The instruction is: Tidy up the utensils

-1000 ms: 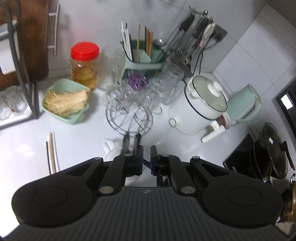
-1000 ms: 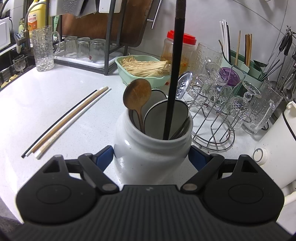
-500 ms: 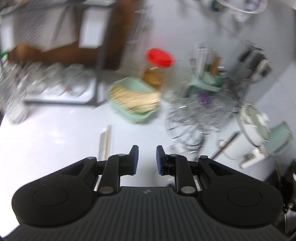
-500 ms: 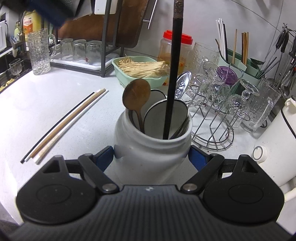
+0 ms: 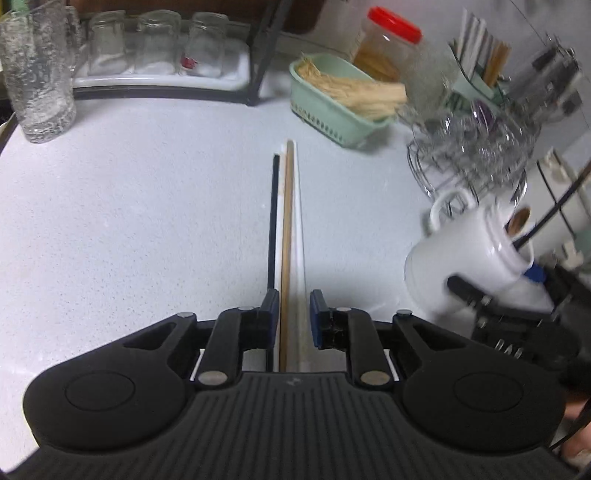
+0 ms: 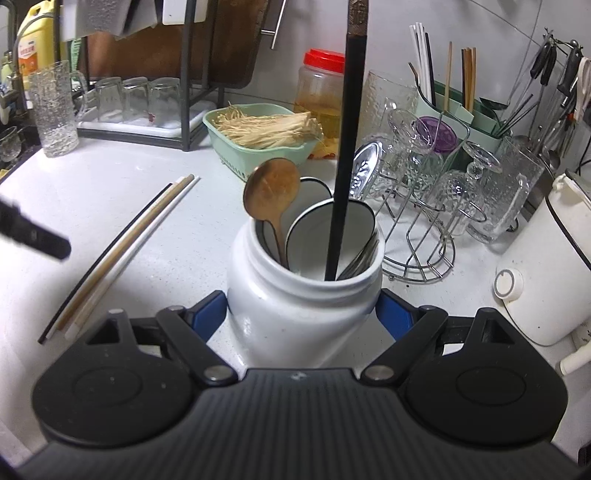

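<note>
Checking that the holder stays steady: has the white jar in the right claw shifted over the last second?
No. In the right wrist view the white jar sits at the same spot relative to the green basket and wire glass rack behind it.

We see a pale speckled worktop running back to a white tiled wall. At the rear a black metal rack stands over a white tray of upturned glasses, with a brown board leaning behind it. Even light falls on the surface, with soft reflections.
</note>
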`<state>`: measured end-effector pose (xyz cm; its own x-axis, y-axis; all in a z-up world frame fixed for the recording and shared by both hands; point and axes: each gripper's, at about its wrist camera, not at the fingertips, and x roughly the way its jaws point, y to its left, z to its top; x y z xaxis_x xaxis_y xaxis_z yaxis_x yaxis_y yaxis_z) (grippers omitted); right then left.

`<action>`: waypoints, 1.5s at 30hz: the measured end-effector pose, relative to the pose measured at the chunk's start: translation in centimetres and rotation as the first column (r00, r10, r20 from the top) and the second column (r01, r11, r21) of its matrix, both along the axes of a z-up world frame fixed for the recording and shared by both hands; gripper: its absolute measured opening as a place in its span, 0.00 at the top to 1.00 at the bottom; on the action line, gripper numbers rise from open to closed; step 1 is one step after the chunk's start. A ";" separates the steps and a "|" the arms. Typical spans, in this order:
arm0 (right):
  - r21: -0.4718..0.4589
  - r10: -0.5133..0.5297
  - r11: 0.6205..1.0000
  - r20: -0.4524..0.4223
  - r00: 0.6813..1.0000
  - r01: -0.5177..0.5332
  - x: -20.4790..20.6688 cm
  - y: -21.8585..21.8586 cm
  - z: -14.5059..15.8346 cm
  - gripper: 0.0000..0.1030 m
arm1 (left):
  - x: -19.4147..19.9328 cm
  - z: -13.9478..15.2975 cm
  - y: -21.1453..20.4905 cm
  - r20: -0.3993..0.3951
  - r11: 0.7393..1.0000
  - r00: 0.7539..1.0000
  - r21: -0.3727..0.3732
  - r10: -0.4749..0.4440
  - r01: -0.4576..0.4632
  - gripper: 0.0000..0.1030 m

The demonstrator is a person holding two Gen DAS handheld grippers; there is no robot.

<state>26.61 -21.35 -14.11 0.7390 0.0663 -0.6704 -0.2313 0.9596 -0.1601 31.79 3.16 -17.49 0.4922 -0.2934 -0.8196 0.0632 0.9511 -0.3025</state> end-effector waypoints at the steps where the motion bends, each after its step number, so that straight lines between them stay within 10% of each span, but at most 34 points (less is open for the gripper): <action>1: -0.002 -0.005 1.000 -0.002 1.000 0.005 0.0 0.0 0.0 0.13 | -0.1 -0.5 -0.2 0.002 1.000 1.000 0.002 -0.022 0.022 0.83; 21: -0.008 -0.009 1.000 0.018 1.000 0.010 -0.5 0.1 -0.2 0.13 | 0.3 -3.5 -1.1 0.031 0.990 0.989 0.024 -0.142 0.142 0.86; 45: 0.028 -0.017 0.999 0.020 1.000 0.016 -0.5 -0.3 -0.3 0.15 | -0.5 -3.2 -2.1 -0.020 0.997 0.999 0.071 -0.034 0.035 1.00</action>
<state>26.14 -21.61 -14.44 0.7533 0.0723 -0.6537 -0.2127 0.9673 -0.1380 31.25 1.03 -20.69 0.4670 -0.2508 -0.8479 0.0915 0.9675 -0.2358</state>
